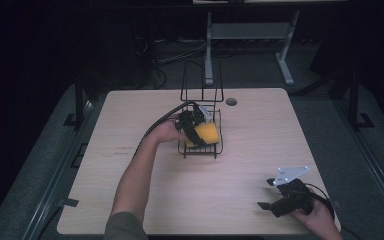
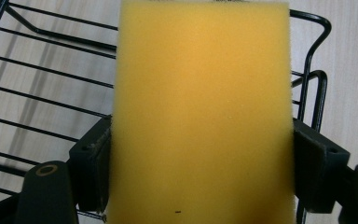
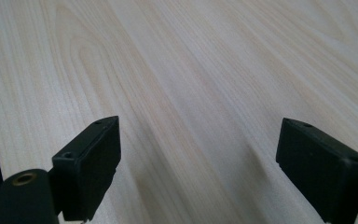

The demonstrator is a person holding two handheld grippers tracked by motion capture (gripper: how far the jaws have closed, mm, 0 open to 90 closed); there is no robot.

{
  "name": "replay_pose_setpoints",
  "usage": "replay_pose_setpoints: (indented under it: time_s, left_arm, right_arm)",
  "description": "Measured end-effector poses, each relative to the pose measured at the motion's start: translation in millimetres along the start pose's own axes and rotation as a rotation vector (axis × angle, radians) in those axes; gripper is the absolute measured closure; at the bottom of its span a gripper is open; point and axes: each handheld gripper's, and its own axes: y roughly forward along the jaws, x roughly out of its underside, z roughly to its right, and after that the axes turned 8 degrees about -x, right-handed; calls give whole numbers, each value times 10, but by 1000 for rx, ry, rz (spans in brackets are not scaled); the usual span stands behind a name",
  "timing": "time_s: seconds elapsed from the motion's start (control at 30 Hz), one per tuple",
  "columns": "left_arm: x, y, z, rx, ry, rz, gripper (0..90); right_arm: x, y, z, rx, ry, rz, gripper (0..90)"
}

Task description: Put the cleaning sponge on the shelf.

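Over the wire rack at the middle of the tabletop, the left hand-held gripper holds a yellow sponge just above the rack's low front tray. Its jaws are closed partway, one on each long side of the sponge, and in the left gripper view the foam looks slightly pinched between them, with the rack's black wires running behind and below it. The main risk, as I judge it, is a bad landing: the sponge is soft and springy, so if it is let go while tilted or while a corner rests on the raised front wire, it could tip out onto the tabletop instead of settling flat. A jaw could also catch a wire on the way out and drag the light rack along. Whether the sponge already touches the tray wires is hard to tell from these angles.

Farther right, near the front right corner, the right hand-held gripper is spread wide and holds nothing; its jaws hover over bare wood, well apart from the rack.
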Motion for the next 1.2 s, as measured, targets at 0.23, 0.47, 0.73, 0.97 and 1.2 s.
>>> replay_pose_setpoints:
  time_s: [0.23, 0.47, 0.73, 0.97, 1.2]
  left_arm:
    - [5, 4, -8, -2, 0, -3, 212]
    - [10, 6, -16, -4, -10, 0, 206]
    - [8, -31, -14, -13, -17, 20, 192]
    - [8, -124, -35, -17, -19, 28, 186]
    - [9, -200, -30, -20, -11, 35, 185]
  right_arm:
    - [1, -1, -1, -1, 0, 3, 136]
    - [1, 1, 0, -1, 0, -3, 136]
    - [1, 1, 0, -1, -4, -2, 136]
    - [-1, -1, -2, -2, -6, 0, 136]
    - [-7, -6, -15, -3, -3, -8, 135]
